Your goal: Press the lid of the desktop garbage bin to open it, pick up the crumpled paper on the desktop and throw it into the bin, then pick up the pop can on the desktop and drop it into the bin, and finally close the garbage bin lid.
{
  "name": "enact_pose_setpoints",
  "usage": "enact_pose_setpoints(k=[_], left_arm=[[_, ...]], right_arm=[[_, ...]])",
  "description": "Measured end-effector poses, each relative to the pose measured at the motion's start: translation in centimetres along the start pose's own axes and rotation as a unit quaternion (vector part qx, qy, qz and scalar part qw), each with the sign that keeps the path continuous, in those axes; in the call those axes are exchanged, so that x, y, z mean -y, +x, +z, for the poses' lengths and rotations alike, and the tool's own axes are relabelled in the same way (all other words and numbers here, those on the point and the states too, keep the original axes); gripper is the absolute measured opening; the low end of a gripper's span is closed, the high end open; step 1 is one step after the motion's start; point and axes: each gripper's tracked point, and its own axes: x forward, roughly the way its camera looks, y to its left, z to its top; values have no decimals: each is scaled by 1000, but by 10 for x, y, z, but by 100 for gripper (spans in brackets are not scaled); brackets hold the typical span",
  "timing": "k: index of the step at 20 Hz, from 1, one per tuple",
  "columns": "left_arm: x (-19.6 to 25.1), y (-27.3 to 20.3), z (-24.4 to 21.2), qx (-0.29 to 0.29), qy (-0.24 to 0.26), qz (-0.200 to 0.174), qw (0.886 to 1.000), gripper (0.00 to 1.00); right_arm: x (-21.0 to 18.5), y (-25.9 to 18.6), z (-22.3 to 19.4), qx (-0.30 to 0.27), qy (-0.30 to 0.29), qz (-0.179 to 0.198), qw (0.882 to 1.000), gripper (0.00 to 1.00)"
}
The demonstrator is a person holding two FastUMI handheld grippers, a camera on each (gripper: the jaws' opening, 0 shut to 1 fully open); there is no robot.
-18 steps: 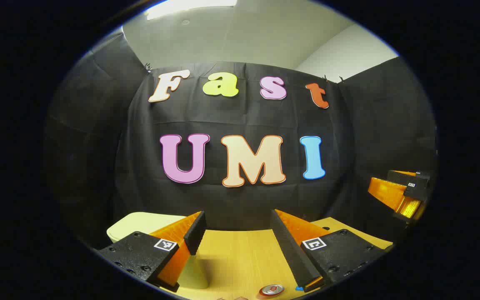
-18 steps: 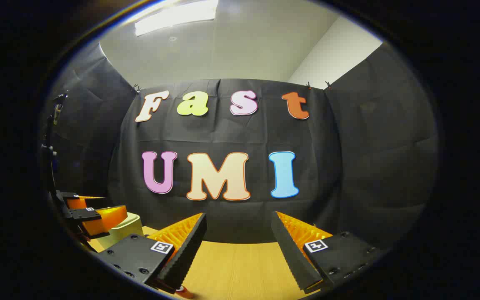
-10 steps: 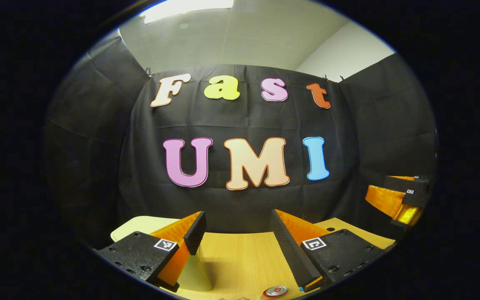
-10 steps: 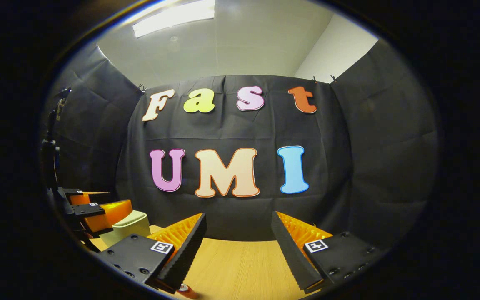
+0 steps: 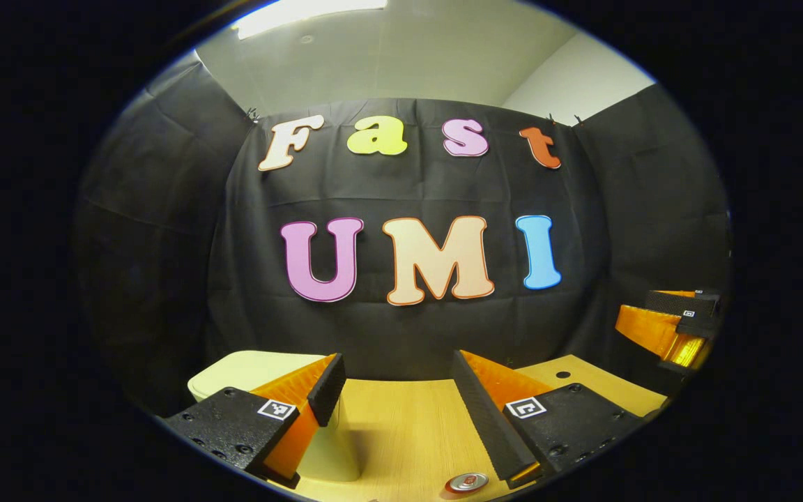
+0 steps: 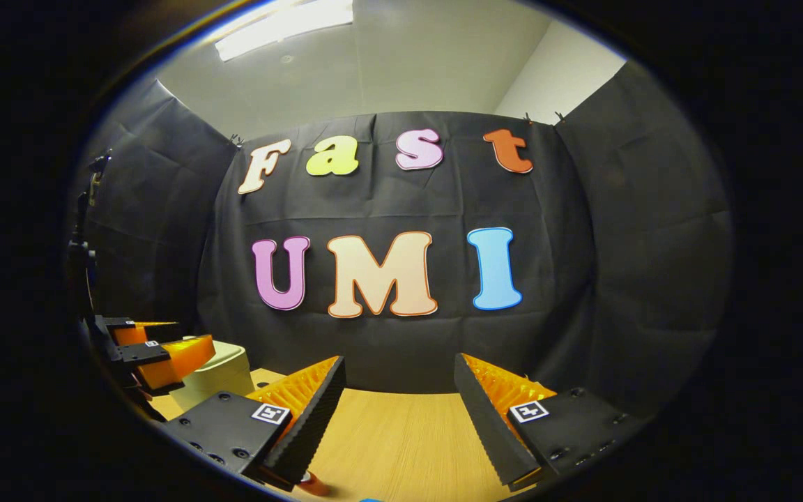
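Note:
A pale cream bin (image 5: 248,364) stands on the wooden table at the left, its lid lying flat. My left gripper (image 5: 396,362) is open with nothing between its fingers, and its left finger crosses in front of the bin. The pop can (image 5: 466,481) stands upright below the right finger, its silver top showing. In the right gripper view the bin (image 6: 224,376) sits at the far left, with the left gripper (image 6: 192,333) hovering just over its near side. My right gripper (image 6: 399,362) is open and holds nothing. A red sliver of the can (image 6: 312,482) shows under its left finger.
The wooden table (image 5: 401,425) runs back to the black cloth wall, with a small round hole (image 5: 558,374) near its right rear corner. In the left gripper view the right gripper (image 5: 645,315) hangs at the far right. A stand (image 6: 84,237) rises at the left.
Both views have dipped slightly, so the wall has slid upward and more of the table and bin shows. Both grippers stay open.

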Motion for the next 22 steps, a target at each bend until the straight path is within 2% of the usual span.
enact_pose_setpoints(k=[1, 2, 3, 7, 9, 11, 14, 16, 18, 22], left_arm=[[3, 0, 2, 1, 0, -4, 1000, 92], [3, 1, 3, 4, 2, -3, 1000, 89], [1, 3, 5, 6, 3, -1, 1000, 77], [0, 5, 10, 13, 3, 2, 1000, 47], [2, 7, 10, 10, -4, -11, 1000, 36], [-11, 6, 6, 5, -13, 0, 1000, 22], [-45, 0, 8, 14, -13, 51, 998, 0], [-53, 0, 9, 17, -20, 51, 998, 0], [-90, -2, -2, 1, -10, 83, 997, 0], [-124, -1, -15, -17, -15, 104, 994, 0]], right_arm=[[1, 1, 0, 2, -1, 0, 1000, 100], [2, 1, 1, 5, -3, 0, 1000, 98], [4, 1, 1, 7, -6, 0, 1000, 98], [4, 1, -3, 5, -12, 2, 1000, 98], [2, 1, -2, 7, -13, 4, 1000, 98], [-1, 2, -1, 9, -15, 6, 1000, 98], [-6, 1, 0, 12, -18, 10, 1000, 98], [-13, 2, -1, 13, -20, 15, 1000, 98], [-25, 3, -6, 6, -22, 22, 999, 98], [-40, 3, -9, 2, -24, 28, 999, 98]])
